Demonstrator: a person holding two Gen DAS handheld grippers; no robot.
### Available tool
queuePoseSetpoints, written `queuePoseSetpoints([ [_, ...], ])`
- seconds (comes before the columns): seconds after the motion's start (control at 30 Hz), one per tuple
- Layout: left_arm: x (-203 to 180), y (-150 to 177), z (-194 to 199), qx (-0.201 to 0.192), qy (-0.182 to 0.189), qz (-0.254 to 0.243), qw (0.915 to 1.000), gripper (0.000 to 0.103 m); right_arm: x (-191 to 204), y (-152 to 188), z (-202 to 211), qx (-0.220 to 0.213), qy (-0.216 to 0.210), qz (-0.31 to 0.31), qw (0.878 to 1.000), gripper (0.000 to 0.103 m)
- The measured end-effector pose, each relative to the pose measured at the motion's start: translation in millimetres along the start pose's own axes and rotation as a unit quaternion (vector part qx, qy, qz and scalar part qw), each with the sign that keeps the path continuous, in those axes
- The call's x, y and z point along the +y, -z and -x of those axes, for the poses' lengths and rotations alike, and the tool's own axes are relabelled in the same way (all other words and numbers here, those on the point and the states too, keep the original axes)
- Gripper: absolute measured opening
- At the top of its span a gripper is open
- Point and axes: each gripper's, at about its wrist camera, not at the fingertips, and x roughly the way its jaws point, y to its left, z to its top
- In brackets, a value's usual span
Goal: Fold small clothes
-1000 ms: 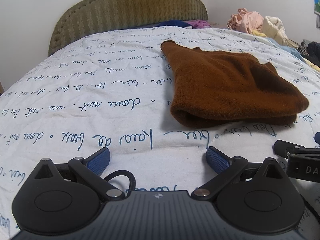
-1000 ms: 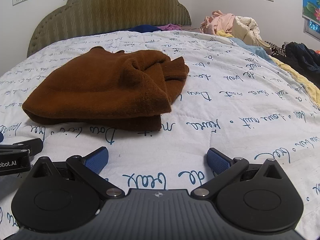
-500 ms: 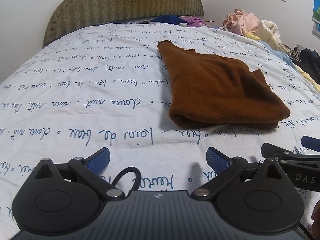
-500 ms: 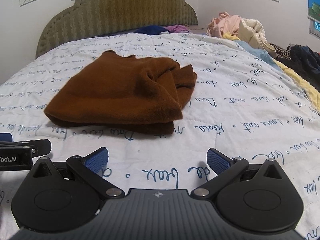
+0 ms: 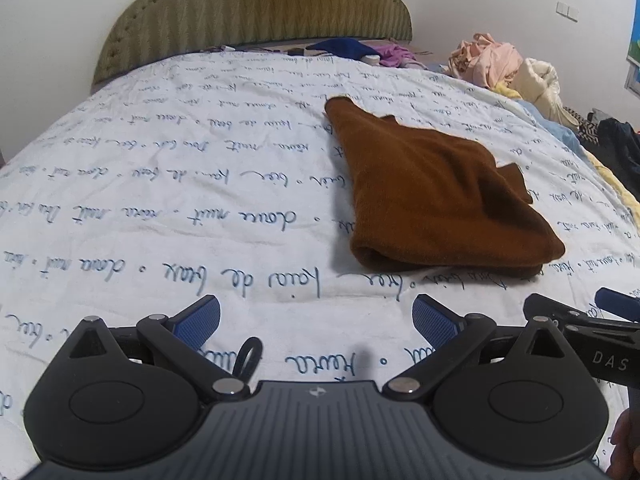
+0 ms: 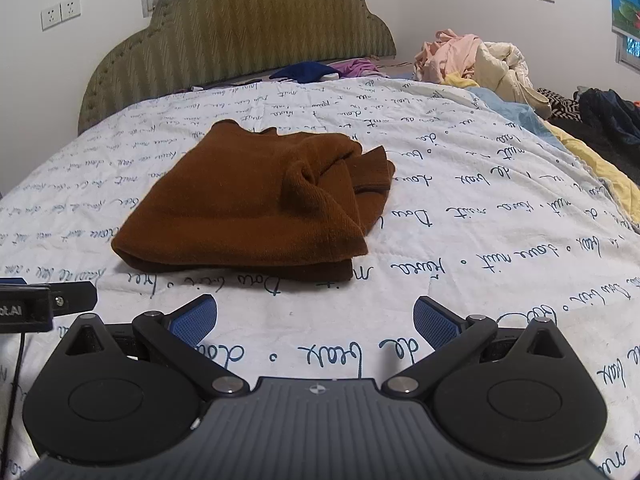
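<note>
A brown knit garment (image 5: 436,196) lies folded in a thick bundle on the white bedspread with blue script (image 5: 180,208). In the right wrist view the same brown garment (image 6: 256,200) shows a rumpled fold at its right side. My left gripper (image 5: 316,320) hovers open over bare bedspread, short of the garment's near left corner. My right gripper (image 6: 316,320) is open too, just in front of the garment's near edge, with nothing between its fingers. The right gripper's tip (image 5: 576,320) shows at the left view's right edge.
An olive padded headboard (image 5: 256,12) stands at the far end. A pile of pink and cream clothes (image 6: 476,60) sits at the far right, dark clothes (image 6: 604,116) beyond it. Blue and purple items (image 6: 316,70) lie by the headboard.
Both grippers have drawn back and risen from the brown garment, which now looks smaller and farther away. Both stayed open and the garment did not move.
</note>
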Motion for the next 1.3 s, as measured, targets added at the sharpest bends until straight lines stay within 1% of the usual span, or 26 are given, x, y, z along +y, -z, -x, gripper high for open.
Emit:
queuePoseSetpoints([
  [0.23, 2.4, -0.8, -0.7, 0.005, -0.009, 0.004, 0.9999, 0.103, 0.4, -0.3, 1.2, -0.001, 0.000, 0.000, 1.000, 0.103],
  [0.73, 1.4, 1.3, -5.9, 0.009, -0.028, -0.005, 0.9995, 0.103, -0.4, 1.6, -1.6, 0.004, 0.002, 0.003, 1.000, 0.103],
  [1.3, -0.8, 2.9, -7.8, 0.015, -0.027, -0.008, 0.9995, 0.103, -0.9, 1.9, -2.2, 0.006, 0.001, 0.003, 1.000, 0.103],
])
